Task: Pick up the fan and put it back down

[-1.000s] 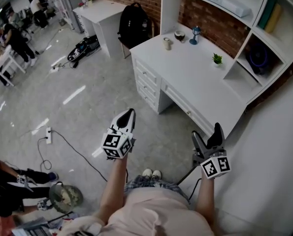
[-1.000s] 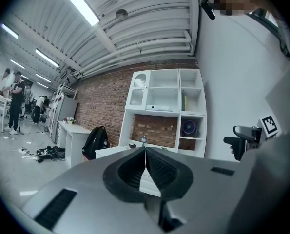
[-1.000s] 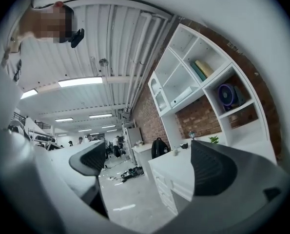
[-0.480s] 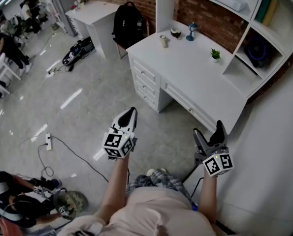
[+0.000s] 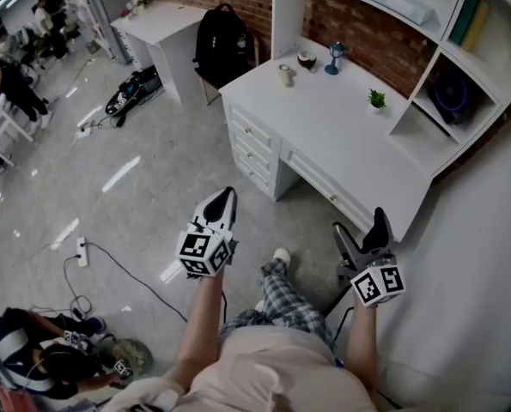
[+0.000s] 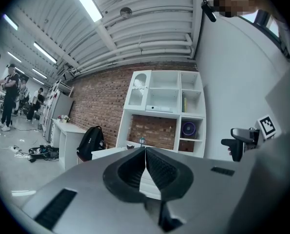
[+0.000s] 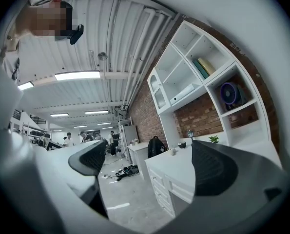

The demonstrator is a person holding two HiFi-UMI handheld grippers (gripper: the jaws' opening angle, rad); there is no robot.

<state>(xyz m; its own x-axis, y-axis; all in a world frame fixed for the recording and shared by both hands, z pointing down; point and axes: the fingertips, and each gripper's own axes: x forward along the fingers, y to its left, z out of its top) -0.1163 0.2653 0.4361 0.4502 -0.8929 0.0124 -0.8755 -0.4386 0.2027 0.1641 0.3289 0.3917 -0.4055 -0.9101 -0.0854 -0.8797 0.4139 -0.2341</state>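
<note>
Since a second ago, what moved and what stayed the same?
The person's leg swung forward, shoe out front: a step toward the desk. Nothing was grabbed or let go. The left gripper stays shut and empty, the right gripper open and empty, and the fan sits untouched.

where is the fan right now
In the head view, the fan sits in an open shelf cubby at the upper right, just right of the potted plant on the white desk.
</note>
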